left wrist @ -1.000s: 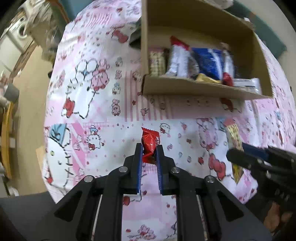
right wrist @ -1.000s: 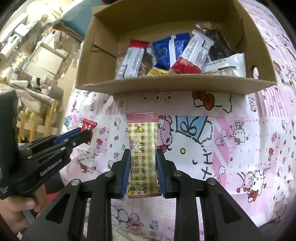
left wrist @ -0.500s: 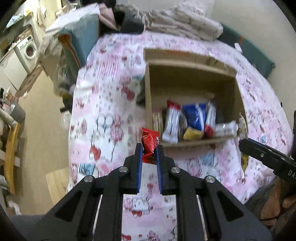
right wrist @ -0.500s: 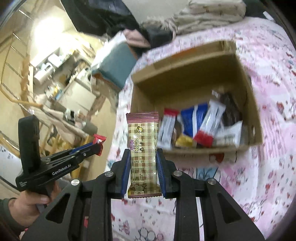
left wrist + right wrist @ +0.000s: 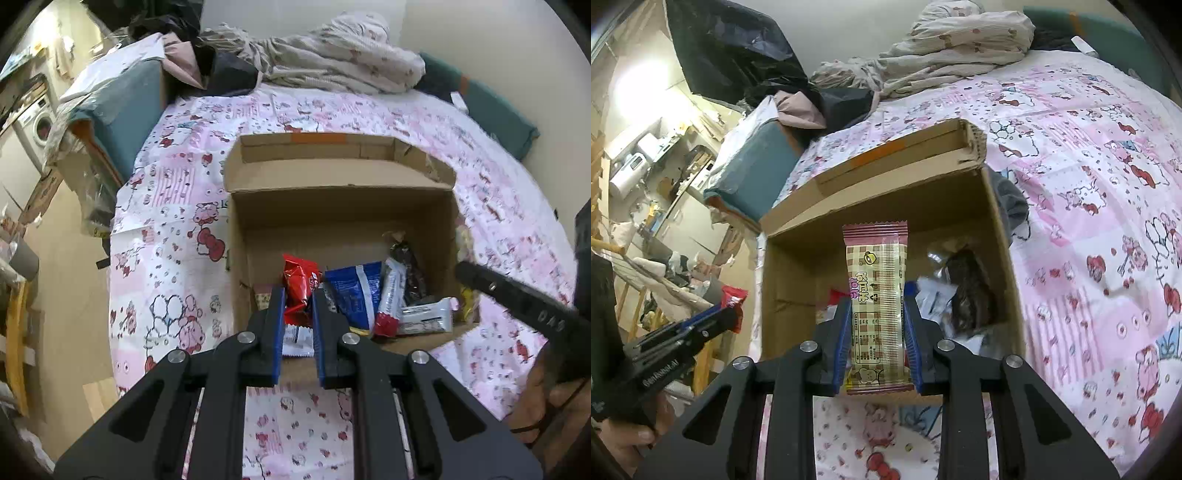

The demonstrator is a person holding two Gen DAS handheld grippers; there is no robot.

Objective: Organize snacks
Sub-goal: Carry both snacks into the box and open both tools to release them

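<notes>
Two snacks held over the box, ready to drop in.

Our left gripper [image 5: 298, 299] is squeezed shut on a small red snack [image 5: 298, 286], and our right gripper [image 5: 876, 314] pinches a long checked wafer pack [image 5: 877, 306] by its sides. The cardboard box [image 5: 343, 206] sits just past both sets of fingers, on the pink bedsheet [image 5: 166, 206]. We think we should go lower, then let go over the bare back part, because the blue packet [image 5: 352, 291] and other snacks fill the near end. The two grippers are close, so we must not bump them.
</notes>
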